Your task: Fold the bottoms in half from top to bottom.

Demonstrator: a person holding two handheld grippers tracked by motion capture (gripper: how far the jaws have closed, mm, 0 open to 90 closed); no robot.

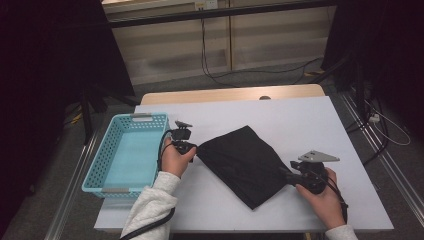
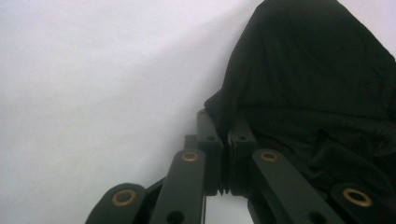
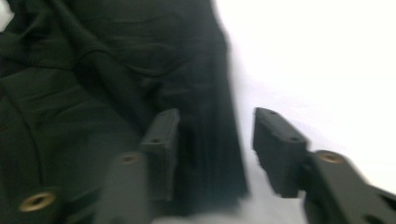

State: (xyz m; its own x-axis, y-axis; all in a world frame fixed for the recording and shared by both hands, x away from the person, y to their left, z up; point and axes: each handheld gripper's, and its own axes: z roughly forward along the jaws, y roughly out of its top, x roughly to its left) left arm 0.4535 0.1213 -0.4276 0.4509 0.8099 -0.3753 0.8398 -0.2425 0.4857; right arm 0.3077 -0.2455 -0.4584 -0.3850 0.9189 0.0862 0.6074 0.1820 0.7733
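A folded black cloth (image 1: 242,162) lies flat in the middle of the white table (image 1: 300,115). My left gripper (image 1: 196,148) sits at the cloth's left corner. In the left gripper view its jaws (image 2: 226,126) are shut together with the edge of the cloth (image 2: 317,84) pinched at their tips. My right gripper (image 1: 282,172) is at the cloth's right edge. In the right gripper view its jaws (image 3: 217,126) stand apart and open, with the cloth's edge (image 3: 93,70) lying between them and one jaw resting over the fabric.
A light blue plastic basket (image 1: 100,160) stands at the table's left edge, close to my left hand. Bare white tabletop lies behind and to the right of the cloth. Cables run across the floor beyond the table.
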